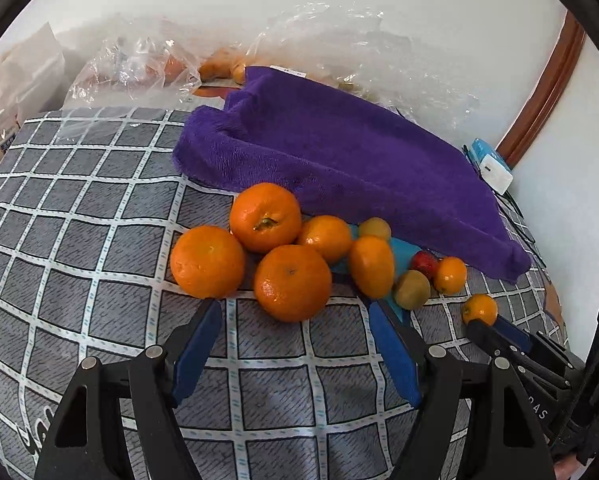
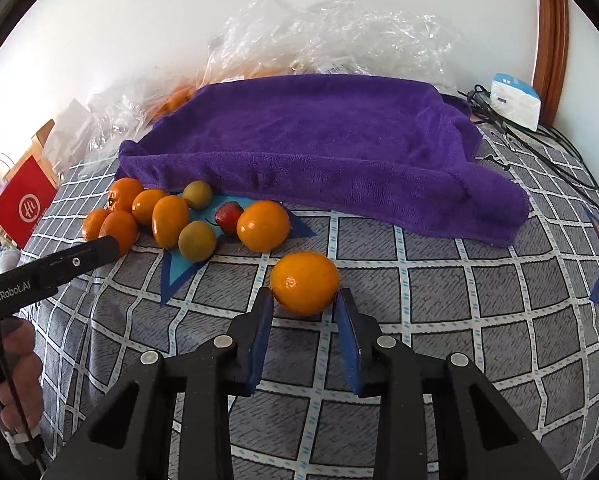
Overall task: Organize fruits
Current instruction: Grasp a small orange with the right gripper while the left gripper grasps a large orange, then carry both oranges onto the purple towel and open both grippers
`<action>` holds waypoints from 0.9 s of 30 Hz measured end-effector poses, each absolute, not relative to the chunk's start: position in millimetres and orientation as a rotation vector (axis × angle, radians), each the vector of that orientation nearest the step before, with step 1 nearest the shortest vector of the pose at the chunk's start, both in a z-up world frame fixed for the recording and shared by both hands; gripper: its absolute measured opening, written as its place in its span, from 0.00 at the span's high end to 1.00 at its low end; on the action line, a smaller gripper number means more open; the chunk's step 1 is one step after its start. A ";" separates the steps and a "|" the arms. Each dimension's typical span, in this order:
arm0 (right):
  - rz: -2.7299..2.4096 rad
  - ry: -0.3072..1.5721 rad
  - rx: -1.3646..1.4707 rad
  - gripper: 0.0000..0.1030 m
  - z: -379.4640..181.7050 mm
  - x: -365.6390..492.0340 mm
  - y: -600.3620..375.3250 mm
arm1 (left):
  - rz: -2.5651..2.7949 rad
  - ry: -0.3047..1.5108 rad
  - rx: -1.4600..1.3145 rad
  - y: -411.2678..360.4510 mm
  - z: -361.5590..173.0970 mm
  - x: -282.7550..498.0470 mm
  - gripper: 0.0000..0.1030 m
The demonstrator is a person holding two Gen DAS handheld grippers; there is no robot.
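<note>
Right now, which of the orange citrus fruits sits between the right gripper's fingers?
The lone small orange citrus fruit lying apart on the grey checked cloth, between the right gripper's open blue fingers. All other oranges cluster by the purple towel.

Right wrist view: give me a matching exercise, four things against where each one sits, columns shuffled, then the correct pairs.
Things
1. lone orange
2. red fruit
3. purple towel
4. white and blue box

Places
A. far right corner, beside the black cables
B. on the blue star shape, among the piled fruit
C. spread across the back of the checked cloth, behind the fruit
D. between the fingers of the right gripper, apart from the pile

Pairs: 1-D, 2-B, 3-C, 4-A
</note>
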State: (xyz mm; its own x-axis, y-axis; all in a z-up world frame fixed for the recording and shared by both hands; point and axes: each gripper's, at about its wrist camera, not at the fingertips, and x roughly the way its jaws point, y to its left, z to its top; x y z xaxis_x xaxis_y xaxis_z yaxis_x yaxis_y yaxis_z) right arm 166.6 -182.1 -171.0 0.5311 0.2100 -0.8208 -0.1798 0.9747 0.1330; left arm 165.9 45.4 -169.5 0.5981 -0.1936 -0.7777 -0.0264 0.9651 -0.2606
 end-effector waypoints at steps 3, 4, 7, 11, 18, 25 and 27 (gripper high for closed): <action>0.251 0.983 0.065 0.63 -174.8 173.4 -183.1 | -0.067 0.907 -0.268 39.2 -170.9 168.8 0.29; 0.249 0.978 0.069 0.63 -174.9 174.7 -182.7 | -0.059 0.910 -0.279 39.3 -171.1 170.1 0.29; 0.245 0.969 0.044 0.63 -175.4 176.1 -178.9 | -0.031 0.903 -0.307 39.1 -171.6 173.0 0.31; 0.237 0.964 0.035 0.65 -175.7 178.2 -177.4 | 0.002 0.900 -0.263 36.3 -172.3 174.3 0.62; 0.225 0.964 0.057 0.65 -167.6 167.6 -186.2 | -0.020 0.910 -0.274 45.1 -160.7 162.7 0.62; 0.185 0.934 0.068 0.65 -141.7 166.3 -195.6 | -0.027 0.884 -0.279 52.9 -130.9 158.5 0.62; 0.173 0.923 0.063 0.65 -133.8 168.7 -198.3 | -0.020 0.870 -0.269 53.2 -119.1 161.3 0.62</action>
